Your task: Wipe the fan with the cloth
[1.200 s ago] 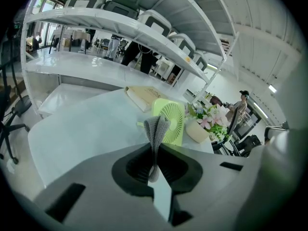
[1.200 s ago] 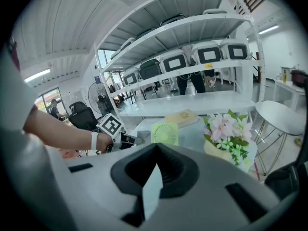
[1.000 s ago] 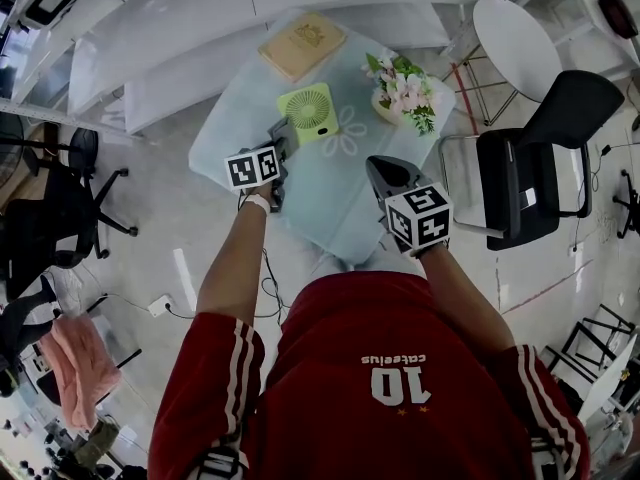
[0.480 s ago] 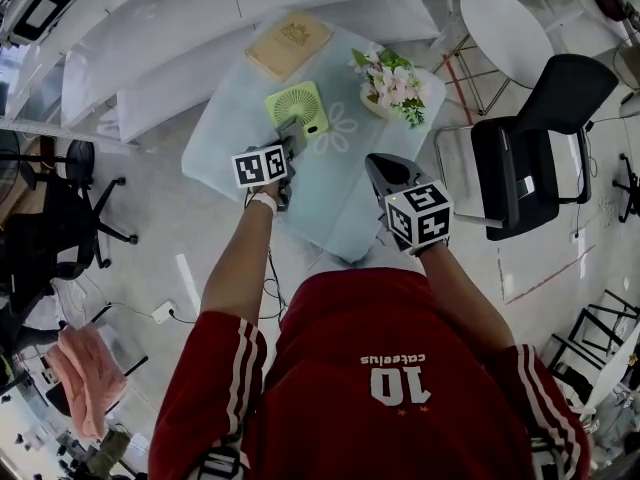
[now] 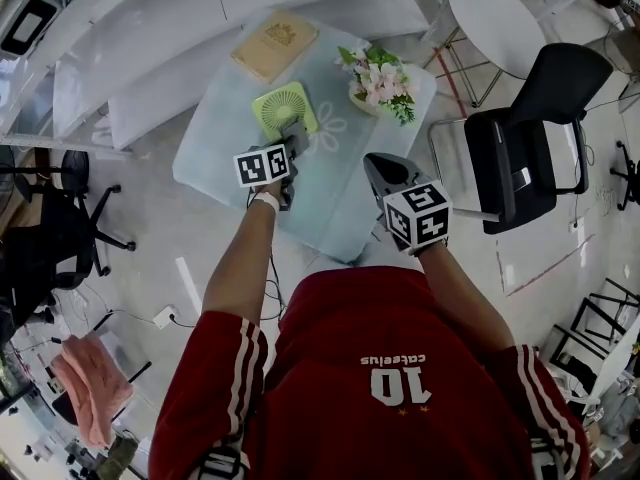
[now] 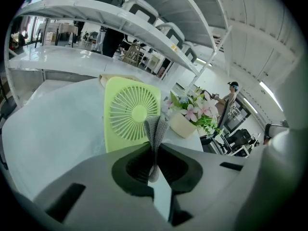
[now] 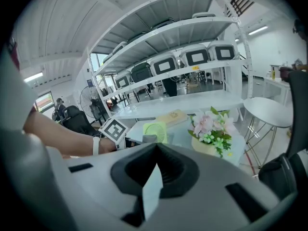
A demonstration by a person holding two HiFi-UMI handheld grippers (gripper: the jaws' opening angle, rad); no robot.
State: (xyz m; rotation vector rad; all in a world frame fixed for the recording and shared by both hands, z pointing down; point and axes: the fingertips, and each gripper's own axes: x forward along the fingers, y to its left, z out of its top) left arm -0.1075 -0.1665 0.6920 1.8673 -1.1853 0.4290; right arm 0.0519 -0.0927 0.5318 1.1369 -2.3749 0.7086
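A light green square fan point(image 5: 279, 108) stands on the pale table point(image 5: 215, 143). My left gripper point(image 5: 290, 138) is just in front of the fan, shut on a folded grey cloth point(image 5: 293, 126). In the left gripper view the cloth point(image 6: 156, 128) sticks up from the shut jaws of the left gripper point(image 6: 155, 146), close to the fan's grille point(image 6: 131, 113); I cannot tell whether they touch. My right gripper point(image 5: 378, 166) hangs over the table's near right edge, shut and holding nothing. The right gripper view shows the fan point(image 7: 155, 130) farther off, beyond the right gripper point(image 7: 155, 147).
A pot of pink flowers point(image 5: 378, 80) stands right of the fan, and a tan book point(image 5: 265, 46) lies behind it. White shelving point(image 5: 140, 28) runs along the far side. A black chair point(image 5: 530, 148) and a round white table point(image 5: 500, 23) are at the right.
The left gripper with the cloth has shifted right relative to the fan and now sits straight in front of it. The right gripper has hardly moved.
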